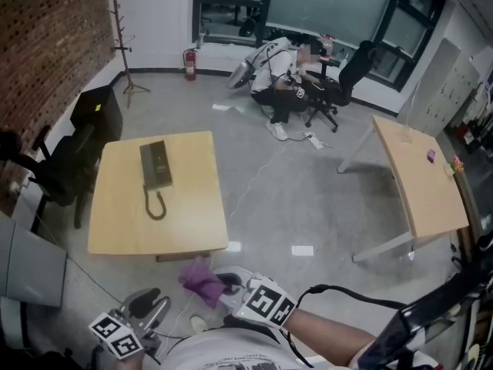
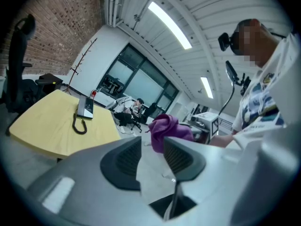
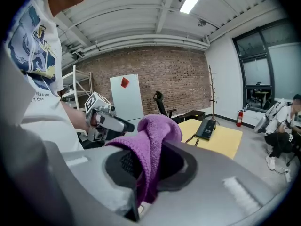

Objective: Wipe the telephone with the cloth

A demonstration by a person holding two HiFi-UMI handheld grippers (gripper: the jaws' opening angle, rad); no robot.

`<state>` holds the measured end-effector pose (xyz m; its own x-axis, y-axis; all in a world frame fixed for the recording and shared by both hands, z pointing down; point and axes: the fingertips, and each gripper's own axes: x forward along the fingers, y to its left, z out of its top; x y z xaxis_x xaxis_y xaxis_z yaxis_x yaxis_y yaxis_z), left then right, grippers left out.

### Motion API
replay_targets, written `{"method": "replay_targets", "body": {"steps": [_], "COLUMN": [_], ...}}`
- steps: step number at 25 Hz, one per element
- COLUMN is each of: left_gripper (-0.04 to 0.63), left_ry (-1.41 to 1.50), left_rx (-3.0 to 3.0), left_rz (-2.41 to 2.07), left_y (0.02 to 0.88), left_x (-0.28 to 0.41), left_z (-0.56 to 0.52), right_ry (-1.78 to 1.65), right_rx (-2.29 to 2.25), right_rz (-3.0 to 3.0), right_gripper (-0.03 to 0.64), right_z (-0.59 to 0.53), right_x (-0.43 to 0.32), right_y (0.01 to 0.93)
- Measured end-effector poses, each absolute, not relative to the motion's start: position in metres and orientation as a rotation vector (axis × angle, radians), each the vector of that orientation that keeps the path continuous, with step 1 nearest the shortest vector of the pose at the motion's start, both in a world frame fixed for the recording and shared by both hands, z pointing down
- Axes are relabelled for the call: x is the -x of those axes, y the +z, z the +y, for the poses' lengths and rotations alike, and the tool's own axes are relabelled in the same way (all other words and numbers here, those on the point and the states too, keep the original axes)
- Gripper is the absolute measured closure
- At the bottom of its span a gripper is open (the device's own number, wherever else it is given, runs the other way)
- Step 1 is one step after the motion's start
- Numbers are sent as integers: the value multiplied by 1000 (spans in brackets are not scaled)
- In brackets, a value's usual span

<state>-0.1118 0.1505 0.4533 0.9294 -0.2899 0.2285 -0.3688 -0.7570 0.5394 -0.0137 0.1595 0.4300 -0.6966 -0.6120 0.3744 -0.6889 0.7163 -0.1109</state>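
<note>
On the wooden table, telephone lies flat, long axis pointing away, cord at near end. Right gripper clamps the cloth; left gripper jaws apart, empty. Grey floor, brick wall.

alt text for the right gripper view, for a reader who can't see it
The right gripper is shut on a purple cloth bunched above its jaws. Beyond, a black telephone lies on a yellow table before a brick wall.
</note>
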Motion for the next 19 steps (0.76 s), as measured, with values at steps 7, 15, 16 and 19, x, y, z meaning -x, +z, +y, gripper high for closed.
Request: {"method": "replay_targets", "body": {"steps": [7, 15, 16, 19], "left_gripper": [448, 448, 448, 448], "left_ry": [158, 143, 139, 128], "left_rx": [-2475, -2451, -2447, -2439], "left_rz": [-424, -439, -445, -467], "left_y": [469, 481, 484, 494], "left_x": [123, 123, 124, 124], "left_z": [164, 155, 149, 132], "right_ry": [352, 343, 345, 353], "right_rx": [-1106, -1158, -1171, -1209], "right_rz": [-2563, -2522, -2512, -2484], "right_gripper": [575, 575, 575, 575], "right_z": [185, 201, 202, 208], "right_x": [16, -3, -6, -17], "right_y": [432, 430, 431, 438]}}
